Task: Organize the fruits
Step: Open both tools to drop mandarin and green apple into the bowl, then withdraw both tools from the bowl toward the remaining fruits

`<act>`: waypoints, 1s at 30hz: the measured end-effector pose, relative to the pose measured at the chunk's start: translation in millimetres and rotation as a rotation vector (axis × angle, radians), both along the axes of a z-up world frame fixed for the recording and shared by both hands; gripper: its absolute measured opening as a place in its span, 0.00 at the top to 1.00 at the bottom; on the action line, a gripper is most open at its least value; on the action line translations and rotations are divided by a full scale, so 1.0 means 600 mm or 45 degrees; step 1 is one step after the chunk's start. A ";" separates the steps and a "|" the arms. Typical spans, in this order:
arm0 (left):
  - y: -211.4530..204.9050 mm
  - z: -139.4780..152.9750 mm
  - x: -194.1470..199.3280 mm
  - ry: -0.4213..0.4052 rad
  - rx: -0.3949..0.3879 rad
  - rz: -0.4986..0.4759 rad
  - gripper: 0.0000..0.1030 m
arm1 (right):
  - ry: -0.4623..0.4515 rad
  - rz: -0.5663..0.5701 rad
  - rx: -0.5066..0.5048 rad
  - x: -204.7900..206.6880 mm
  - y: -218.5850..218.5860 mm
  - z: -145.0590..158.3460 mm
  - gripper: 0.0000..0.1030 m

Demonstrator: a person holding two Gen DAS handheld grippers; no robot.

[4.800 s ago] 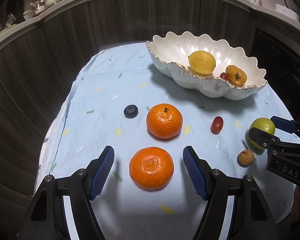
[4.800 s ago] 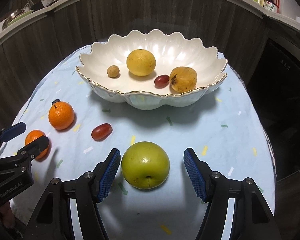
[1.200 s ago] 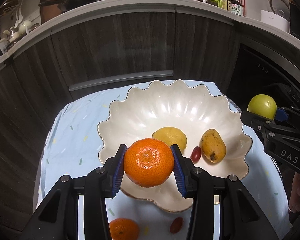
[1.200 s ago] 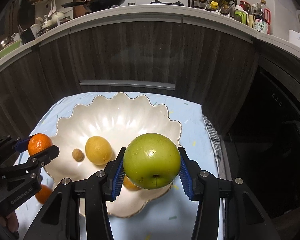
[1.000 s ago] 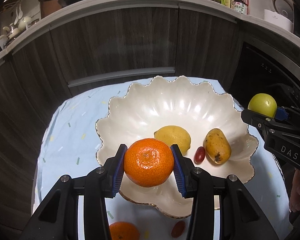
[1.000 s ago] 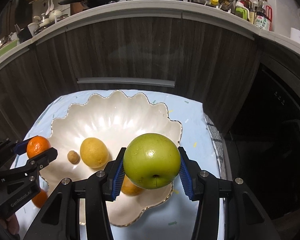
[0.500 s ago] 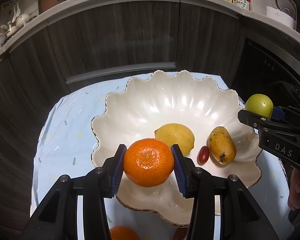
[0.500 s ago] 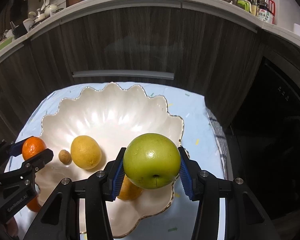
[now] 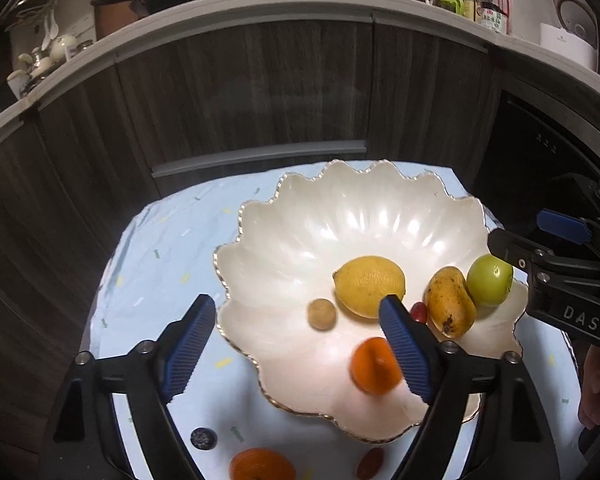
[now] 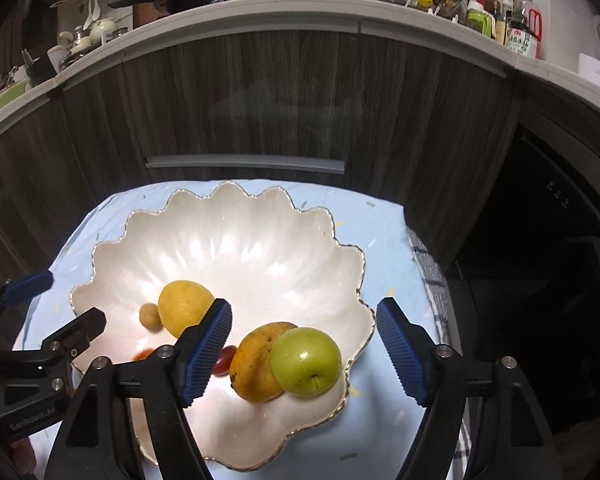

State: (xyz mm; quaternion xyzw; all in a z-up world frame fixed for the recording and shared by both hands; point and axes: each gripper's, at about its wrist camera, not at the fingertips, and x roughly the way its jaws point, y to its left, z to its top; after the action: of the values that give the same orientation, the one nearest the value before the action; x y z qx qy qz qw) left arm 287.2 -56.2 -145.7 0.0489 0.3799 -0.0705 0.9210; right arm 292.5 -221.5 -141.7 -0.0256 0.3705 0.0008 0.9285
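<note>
A white scalloped bowl (image 9: 300,240) (image 10: 236,248) sits on the pale blue cloth. It holds a lemon (image 9: 368,285) (image 10: 184,306), a mango (image 9: 449,307) (image 10: 256,362), a small brown fruit (image 9: 322,314) (image 10: 150,317) and a red grape (image 9: 419,312) (image 10: 225,360). A blurred mandarin (image 9: 374,366) is inside the bowl near its front. A green apple (image 10: 305,361) (image 9: 490,280) rests against the mango at the bowl's right rim. My left gripper (image 9: 300,346) is open above the bowl's front. My right gripper (image 10: 305,348) is open, its fingers either side of the apple.
On the cloth in front of the bowl lie a second mandarin (image 9: 262,464), a blueberry (image 9: 203,438) and a red grape (image 9: 370,462). Dark wood cabinets (image 10: 300,100) stand right behind the table. A black appliance (image 10: 560,240) is at the right.
Both grippers have opened. The mandarin has dropped from the left gripper into the bowl and is blurred. The apple has left the right gripper and sits beside the mango.
</note>
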 end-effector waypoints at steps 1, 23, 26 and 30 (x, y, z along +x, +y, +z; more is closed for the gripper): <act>0.002 0.003 -0.002 -0.004 0.002 0.003 0.18 | -0.003 -0.003 -0.004 -0.002 0.001 0.002 0.24; 0.057 0.054 -0.078 -0.075 -0.017 0.051 0.18 | -0.091 0.028 -0.004 -0.085 0.054 0.054 0.23; 0.067 0.058 -0.091 -0.082 -0.025 0.064 0.18 | -0.101 0.040 -0.009 -0.098 0.064 0.058 0.23; 0.079 0.062 -0.111 -0.095 -0.019 0.071 0.18 | -0.110 0.055 -0.012 -0.112 0.077 0.061 0.23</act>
State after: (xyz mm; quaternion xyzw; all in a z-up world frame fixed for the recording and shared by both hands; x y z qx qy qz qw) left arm 220.8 -8.8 -108.7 0.0342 0.3458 -0.0459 0.9366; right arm 225.1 -175.3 -105.4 -0.0381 0.3293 0.0180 0.9433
